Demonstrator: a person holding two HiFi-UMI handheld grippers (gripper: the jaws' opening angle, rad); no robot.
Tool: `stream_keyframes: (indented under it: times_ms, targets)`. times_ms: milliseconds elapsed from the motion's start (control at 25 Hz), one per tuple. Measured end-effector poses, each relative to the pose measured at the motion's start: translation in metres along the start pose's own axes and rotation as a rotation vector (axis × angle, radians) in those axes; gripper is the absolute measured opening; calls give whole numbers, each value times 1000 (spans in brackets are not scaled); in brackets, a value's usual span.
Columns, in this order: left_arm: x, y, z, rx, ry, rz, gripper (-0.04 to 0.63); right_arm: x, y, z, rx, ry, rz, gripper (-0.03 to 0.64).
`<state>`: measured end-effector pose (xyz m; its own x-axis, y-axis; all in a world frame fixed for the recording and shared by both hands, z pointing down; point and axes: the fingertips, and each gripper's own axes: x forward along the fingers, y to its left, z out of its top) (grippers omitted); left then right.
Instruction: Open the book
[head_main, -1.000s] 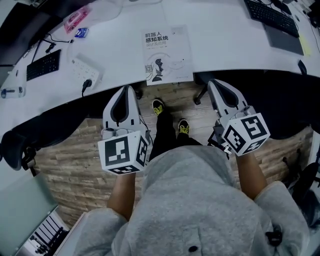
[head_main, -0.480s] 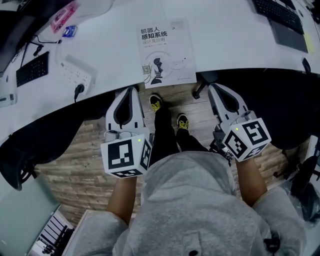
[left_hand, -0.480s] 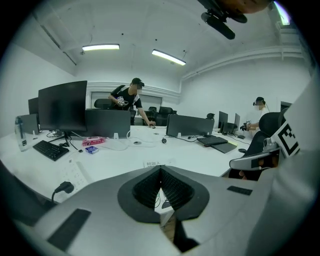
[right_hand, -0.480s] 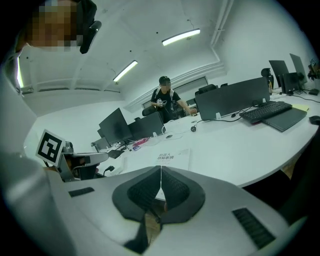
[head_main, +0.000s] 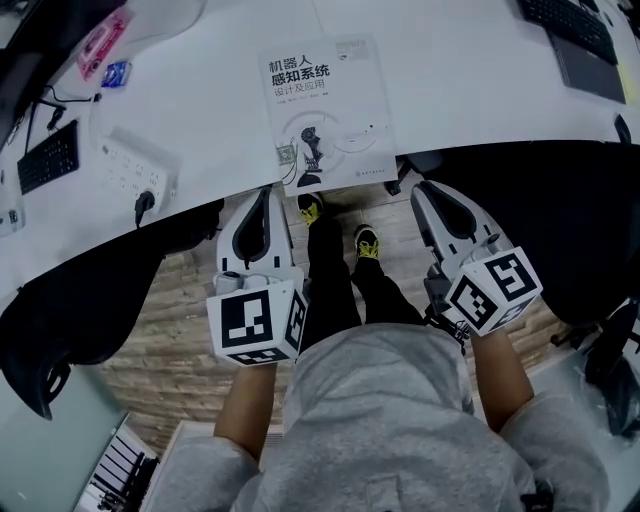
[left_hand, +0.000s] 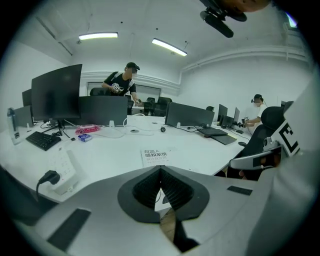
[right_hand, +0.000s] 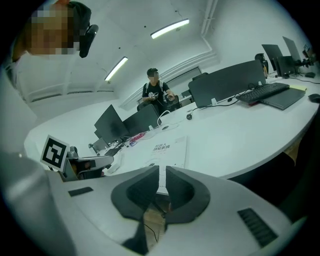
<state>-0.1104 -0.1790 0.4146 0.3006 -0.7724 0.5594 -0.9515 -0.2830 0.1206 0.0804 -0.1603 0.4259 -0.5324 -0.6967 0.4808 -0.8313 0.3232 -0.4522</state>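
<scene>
The closed book (head_main: 325, 110), white with black title print, lies flat at the near edge of the white desk (head_main: 450, 80). It also shows ahead in the left gripper view (left_hand: 157, 156) and the right gripper view (right_hand: 167, 147). My left gripper (head_main: 262, 192) hangs just below the desk edge, left of the book's near corner, shut and empty (left_hand: 160, 169). My right gripper (head_main: 430, 190) hangs below the edge to the book's right. Its jaws are opening, with a narrow slit and nothing between them (right_hand: 161, 170). Neither gripper touches the book.
A white power strip (head_main: 135, 170) with a black plug lies left of the book, a black keyboard (head_main: 45, 155) beyond it. Another keyboard (head_main: 570, 20) sits far right. Black chairs (head_main: 60, 300) flank my legs on the wood floor. Monitors (left_hand: 57, 95) and a person (left_hand: 122, 82) stand behind.
Both grippers have sunk a little lower in front of the desk edge. The book now sits nearer and larger in the head view. A thin slit has appeared between the right jaws.
</scene>
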Motion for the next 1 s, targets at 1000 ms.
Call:
stream_keyframes:
  times_ms: [1000]
  targets:
    - [103, -20, -52, 96, 211, -135, 6, 54, -38, -67, 296, 36, -78, 100]
